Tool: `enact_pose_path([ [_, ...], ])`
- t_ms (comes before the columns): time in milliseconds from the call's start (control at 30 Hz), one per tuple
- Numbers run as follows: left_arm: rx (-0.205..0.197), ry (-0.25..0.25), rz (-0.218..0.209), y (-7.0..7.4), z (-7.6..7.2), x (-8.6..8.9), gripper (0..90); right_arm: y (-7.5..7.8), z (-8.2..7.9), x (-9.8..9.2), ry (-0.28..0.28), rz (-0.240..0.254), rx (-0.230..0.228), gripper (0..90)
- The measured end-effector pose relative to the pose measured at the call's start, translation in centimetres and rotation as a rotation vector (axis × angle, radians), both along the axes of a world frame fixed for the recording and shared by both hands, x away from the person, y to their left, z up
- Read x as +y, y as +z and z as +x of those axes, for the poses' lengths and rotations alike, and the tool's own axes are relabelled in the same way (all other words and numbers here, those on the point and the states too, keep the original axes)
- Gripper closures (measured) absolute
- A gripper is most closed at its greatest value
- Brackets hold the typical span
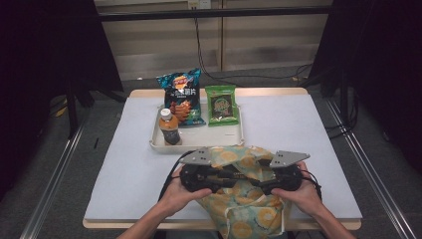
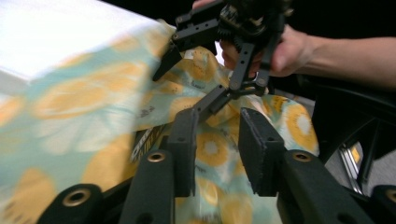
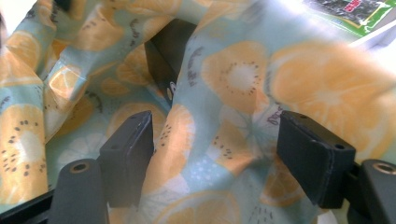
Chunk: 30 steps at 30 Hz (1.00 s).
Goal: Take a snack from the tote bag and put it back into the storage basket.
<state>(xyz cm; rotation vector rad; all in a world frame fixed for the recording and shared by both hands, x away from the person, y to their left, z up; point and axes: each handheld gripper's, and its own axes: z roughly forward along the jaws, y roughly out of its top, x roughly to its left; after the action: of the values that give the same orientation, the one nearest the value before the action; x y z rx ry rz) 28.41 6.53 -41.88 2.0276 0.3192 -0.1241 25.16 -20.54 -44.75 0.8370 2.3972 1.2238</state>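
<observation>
Frankly, much of the fruit-print cloth bag [image 1: 242, 199] is hard for me to read: it lies at the near edge of the table [image 1: 298, 134], its lower part hangs past that edge and is cut off by the frame, and both grippers cover its middle from above. My left gripper [image 2: 217, 149] has its jaws apart over the fabric, pads clear of it; whether cloth rises between them I cannot tell, as that view is blurred. My right gripper [image 3: 215, 149] stands with jaws wide, a fold of the bag lying between them without being pinched. Beyond the bag, a white tray [image 1: 199, 139] holds a bottle [image 1: 169, 127], a blue chip bag [image 1: 182, 97] and a green snack packet [image 1: 222, 104]. The bottle partly hides the chip bag's lower corner.
</observation>
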Motion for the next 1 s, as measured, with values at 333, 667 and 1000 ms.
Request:
enact_pose_path([
  [333, -0.001, 0.116, 0.043, -2.6, 2.4, 1.5, 53.5, 0.3, 0.1, -0.6, -0.048, -0.038, -0.041, 62.5],
  [667, -0.042, 0.106, 0.033, -1.3, 2.7, 0.9, 47.2, 1.5, 0.1, -2.5, -0.078, 0.051, -0.007, 88.3],
  [1000, -0.039, 0.135, 0.087, -2.7, 4.8, -0.4, 47.3, 1.6, 1.1, -5.2, -0.163, 0.058, 0.001, 87.7],
])
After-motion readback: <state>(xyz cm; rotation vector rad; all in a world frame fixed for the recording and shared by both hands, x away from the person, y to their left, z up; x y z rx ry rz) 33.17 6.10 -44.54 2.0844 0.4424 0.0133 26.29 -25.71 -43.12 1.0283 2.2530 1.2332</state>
